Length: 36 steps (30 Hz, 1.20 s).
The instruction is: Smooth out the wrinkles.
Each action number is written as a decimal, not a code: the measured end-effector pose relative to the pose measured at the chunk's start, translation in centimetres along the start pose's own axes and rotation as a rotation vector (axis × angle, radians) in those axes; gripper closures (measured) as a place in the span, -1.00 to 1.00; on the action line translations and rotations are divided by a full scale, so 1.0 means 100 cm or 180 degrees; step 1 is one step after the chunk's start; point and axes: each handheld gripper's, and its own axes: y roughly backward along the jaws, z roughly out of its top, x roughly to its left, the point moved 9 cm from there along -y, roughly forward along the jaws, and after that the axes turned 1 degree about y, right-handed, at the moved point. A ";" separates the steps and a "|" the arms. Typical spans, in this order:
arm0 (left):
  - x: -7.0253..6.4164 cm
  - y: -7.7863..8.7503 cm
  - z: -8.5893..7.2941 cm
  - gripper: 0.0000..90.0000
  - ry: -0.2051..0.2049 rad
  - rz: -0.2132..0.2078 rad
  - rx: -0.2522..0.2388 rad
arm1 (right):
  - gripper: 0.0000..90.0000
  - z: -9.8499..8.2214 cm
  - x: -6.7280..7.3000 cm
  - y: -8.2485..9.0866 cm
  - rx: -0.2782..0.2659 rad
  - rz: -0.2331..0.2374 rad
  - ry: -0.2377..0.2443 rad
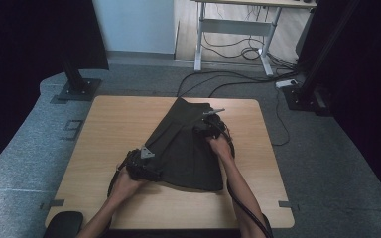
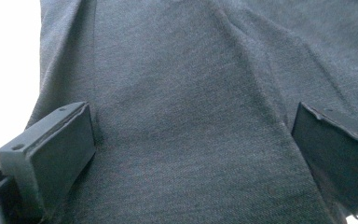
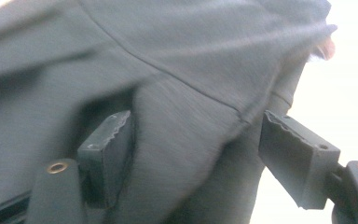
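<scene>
A dark grey garment (image 1: 183, 148) lies spread on the wooden table (image 1: 114, 134), narrow at the far end and wide at the near end. My left gripper (image 1: 151, 171) rests on its near left edge. In the left gripper view its jaws stand wide open (image 2: 191, 158) over flat grey cloth (image 2: 186, 93), with nothing pinched. My right gripper (image 1: 202, 126) sits on the garment's far right part. In the right gripper view a raised fold of cloth (image 3: 182, 130) lies between its open jaws (image 3: 200, 158); the right pad (image 3: 298, 158) stands apart from the fold.
Bare wood shows at the table's left, right and near sides. A black stand base (image 1: 79, 89) sits beyond the far left corner and another (image 1: 302, 96) beyond the far right. Cables (image 1: 238, 74) run over the floor behind. A black pad (image 1: 62, 224) lies at the near left corner.
</scene>
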 end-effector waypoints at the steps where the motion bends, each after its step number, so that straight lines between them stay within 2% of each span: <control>1: 0.000 0.000 0.000 -1.00 -0.0011 0.0011 0.0007 | -0.48 -0.004 -0.003 -0.004 0.0032 0.0012 -0.0039; 4: 0.000 -0.002 -0.002 -1.00 -0.0025 0.0023 0.0016 | -0.53 -0.016 -0.009 -0.012 0.0124 0.0012 -0.0052; 5: 0.000 -0.003 -0.003 -1.00 -0.0020 0.0024 0.0015 | -0.55 -0.019 -0.010 -0.013 0.0102 0.0029 -0.0057; 6: 0.000 -0.003 -0.003 -1.00 -0.0017 0.0023 0.0012 | -0.56 -0.021 -0.011 -0.014 0.0057 0.0080 -0.0171; 8: 0.000 -0.003 -0.003 -1.00 -0.0020 0.0024 0.0015 | -0.54 -0.022 -0.011 -0.013 0.0035 0.0087 -0.0183; 14: 0.008 -0.003 -0.006 -1.00 -0.0023 0.0040 0.0059 | -0.46 -0.031 -0.007 -0.003 0.0125 0.0068 -0.0172; 20: 0.025 -0.001 -0.010 -1.00 0.0035 0.0063 0.0092 | -0.41 -0.047 -0.002 0.014 0.0143 0.0057 -0.0123; 26: 0.045 0.002 -0.013 -1.00 0.0064 0.0158 0.0150 | -0.42 -0.068 0.013 0.034 0.0118 0.0023 -0.0131; 30: 0.062 0.003 -0.014 -1.00 0.0084 0.0251 0.0225 | -0.42 -0.082 0.027 0.047 0.0105 -0.0019 -0.0179; 32: 0.072 0.002 -0.015 -1.00 0.0138 0.0277 0.0239 | -0.42 -0.089 0.038 0.056 0.0137 -0.0051 -0.0147; 36: 0.093 -0.004 -0.013 -1.00 0.0271 0.0253 0.0224 | -0.42 -0.100 0.058 0.067 0.0170 -0.0099 -0.0212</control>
